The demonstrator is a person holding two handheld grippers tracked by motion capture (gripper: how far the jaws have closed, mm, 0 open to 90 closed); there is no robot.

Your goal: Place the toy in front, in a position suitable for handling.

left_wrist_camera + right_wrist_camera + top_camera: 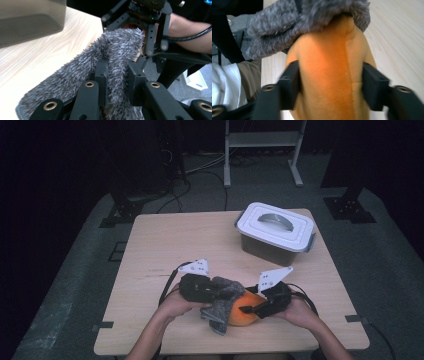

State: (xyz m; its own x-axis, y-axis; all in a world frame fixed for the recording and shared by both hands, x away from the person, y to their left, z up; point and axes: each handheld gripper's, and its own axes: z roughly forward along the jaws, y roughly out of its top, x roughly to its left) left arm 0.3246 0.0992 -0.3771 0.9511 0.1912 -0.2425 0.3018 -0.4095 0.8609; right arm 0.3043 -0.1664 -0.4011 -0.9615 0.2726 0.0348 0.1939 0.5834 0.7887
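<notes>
So, left gripper (117, 75) is pinching a fold of the grey fuzzy cloth (110, 57); its own view is showing both pads pressing into the pile, a detail the high view is too small to give. Right gripper (331, 82) is clamping the orange plush toy (329, 75): its view is showing a pad pressing on each side of the toy, with the cloth draping over the toy's far end. High view is placing both grippers (212, 290) (252, 309) at the table's (165, 240) near edge, the toy (244, 316) and cloth (222, 307) between them, well in front of the lidded white bin (276, 232), which is sitting closed at the far right of the table. Left gripper view is catching the bin's translucent wall (30, 20) beyond the cloth; contents cannot be told.
</notes>
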